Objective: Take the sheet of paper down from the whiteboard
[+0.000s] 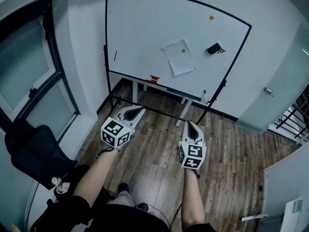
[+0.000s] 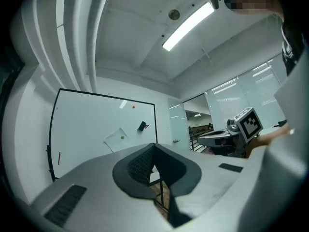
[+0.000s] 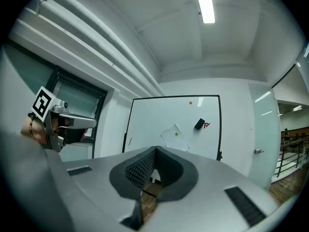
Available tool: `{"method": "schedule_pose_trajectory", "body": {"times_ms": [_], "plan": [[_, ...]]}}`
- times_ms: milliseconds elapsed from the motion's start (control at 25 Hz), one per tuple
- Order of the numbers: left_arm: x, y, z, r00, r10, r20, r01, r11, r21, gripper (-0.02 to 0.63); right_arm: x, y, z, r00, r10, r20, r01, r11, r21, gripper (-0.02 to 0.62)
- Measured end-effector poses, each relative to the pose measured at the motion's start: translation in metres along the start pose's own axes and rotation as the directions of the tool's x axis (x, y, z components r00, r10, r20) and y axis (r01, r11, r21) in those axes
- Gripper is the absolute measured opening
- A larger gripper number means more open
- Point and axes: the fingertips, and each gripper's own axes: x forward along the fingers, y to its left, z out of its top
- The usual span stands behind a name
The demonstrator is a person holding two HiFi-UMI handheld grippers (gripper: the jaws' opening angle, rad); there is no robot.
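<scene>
A black office chair (image 1: 36, 151) stands at the near left, below a dark-framed window (image 1: 29, 76). At the far right, a frosted glass door (image 1: 285, 71) with a metal handle (image 1: 268, 91) adjoins a black railing (image 1: 295, 120); the floor (image 1: 231, 149) is dark wood plank. An orange magnet (image 1: 211, 17) sits above a black eraser (image 1: 214, 48), apart from it.

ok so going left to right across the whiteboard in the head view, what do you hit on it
thin red mark → small red thing on the bottom ledge → sheet of paper → black eraser
</scene>
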Motion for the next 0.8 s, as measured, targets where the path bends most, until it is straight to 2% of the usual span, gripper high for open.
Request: {"method": "schedule_pose_trajectory", "body": {"times_ms": [240, 440, 800], "plan": [[0.005, 0.03, 0.005, 1.0, -0.019, -0.006, 0.019, 1.0, -0.009, 0.018, 0.024, 0.011, 0.007, 1.0, -0.028, 0.0, 0.028, 1.0, -0.01, 0.023], [0.018, 0.065, 0.007, 0.999, -0.046, -0.005, 0.046, 0.999, 0.001, 0.018, 0.058, 0.019, 0.02, 0.996, -0.078, 0.038, 0.078, 0.997, -0.006, 0.023], [0.038, 0.115, -0.008, 0.994, -0.111, -0.019, 0.112, 0.994, 0.016, 0.019, 0.112, 0.045, 0.013, 0.994, -0.106, 0.019, 0.107, 0.994, -0.026, 0.023]]}}
